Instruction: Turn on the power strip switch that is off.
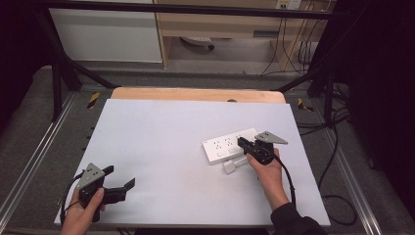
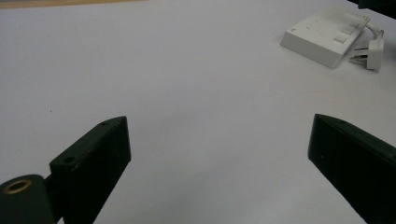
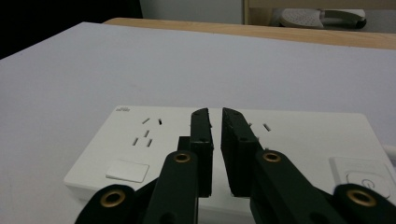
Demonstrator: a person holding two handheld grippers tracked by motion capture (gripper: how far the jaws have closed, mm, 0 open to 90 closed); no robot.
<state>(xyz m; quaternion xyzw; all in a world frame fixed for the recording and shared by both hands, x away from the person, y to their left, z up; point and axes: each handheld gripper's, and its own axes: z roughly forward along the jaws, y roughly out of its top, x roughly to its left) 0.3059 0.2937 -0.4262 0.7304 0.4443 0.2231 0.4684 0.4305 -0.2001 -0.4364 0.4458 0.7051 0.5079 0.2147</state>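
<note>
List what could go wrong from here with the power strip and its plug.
1. The right gripper hangs over the power strip with its jaws nearly together and nothing between them; pressing down could skid the strip on the smooth white table.
2. The plug lies loose by the strip's near edge; the hand could knock it.
3. The left gripper, open, is too far off to steady the strip.

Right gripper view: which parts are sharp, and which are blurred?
Right gripper view: the power strip sockets are fairly sharp, the near jaw bases soft. Left gripper view: the plug is slightly blurred. High view: even light, dark corners.
</note>
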